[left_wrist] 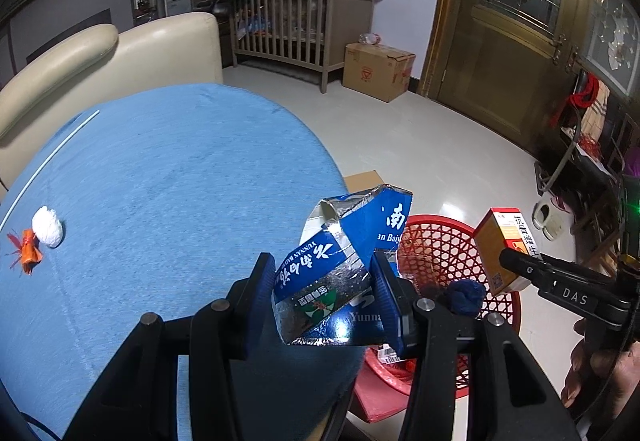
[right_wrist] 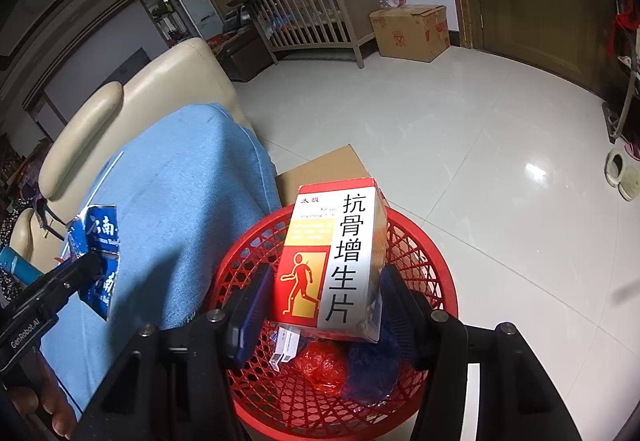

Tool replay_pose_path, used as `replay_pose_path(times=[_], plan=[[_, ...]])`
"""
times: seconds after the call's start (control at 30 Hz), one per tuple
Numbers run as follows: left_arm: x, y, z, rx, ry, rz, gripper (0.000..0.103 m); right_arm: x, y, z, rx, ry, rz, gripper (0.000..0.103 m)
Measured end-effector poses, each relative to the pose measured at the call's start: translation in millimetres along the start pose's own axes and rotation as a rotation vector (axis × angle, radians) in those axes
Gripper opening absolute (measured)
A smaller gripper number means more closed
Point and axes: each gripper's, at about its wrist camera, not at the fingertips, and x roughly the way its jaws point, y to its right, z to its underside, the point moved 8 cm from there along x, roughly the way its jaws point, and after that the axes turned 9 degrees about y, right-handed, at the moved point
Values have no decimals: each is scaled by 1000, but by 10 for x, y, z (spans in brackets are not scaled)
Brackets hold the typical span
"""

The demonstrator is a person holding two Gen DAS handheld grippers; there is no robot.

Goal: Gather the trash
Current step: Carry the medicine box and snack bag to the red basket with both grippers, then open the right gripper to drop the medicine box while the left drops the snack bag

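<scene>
My left gripper (left_wrist: 324, 293) is shut on a crushed blue and silver carton (left_wrist: 340, 269) and holds it above the table's right edge, next to the red mesh basket (left_wrist: 440, 253). My right gripper (right_wrist: 324, 305) is shut on a red, yellow and white medicine box (right_wrist: 332, 257) and holds it upright over the basket (right_wrist: 436, 281), which has a red wrapper (right_wrist: 320, 365), a blue wad (right_wrist: 368, 365) and a small box in it. A white paper ball (left_wrist: 47, 227) and an orange scrap (left_wrist: 27, 247) lie on the blue tablecloth (left_wrist: 160, 201) at the left.
A cream sofa (left_wrist: 120, 53) stands behind the table. A flat cardboard piece (right_wrist: 320, 169) lies on the floor by the basket. A crib (left_wrist: 288, 29), a cardboard box (left_wrist: 378, 71) and a wooden door (left_wrist: 508, 41) are further back. Slippers (right_wrist: 622, 171) lie at the right.
</scene>
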Motion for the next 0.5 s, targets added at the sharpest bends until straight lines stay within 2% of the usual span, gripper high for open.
replay_pose_path(times=[0.5], plan=[[75,244,1,43,-20,29,50,37,146,174,27,-38,25,58]])
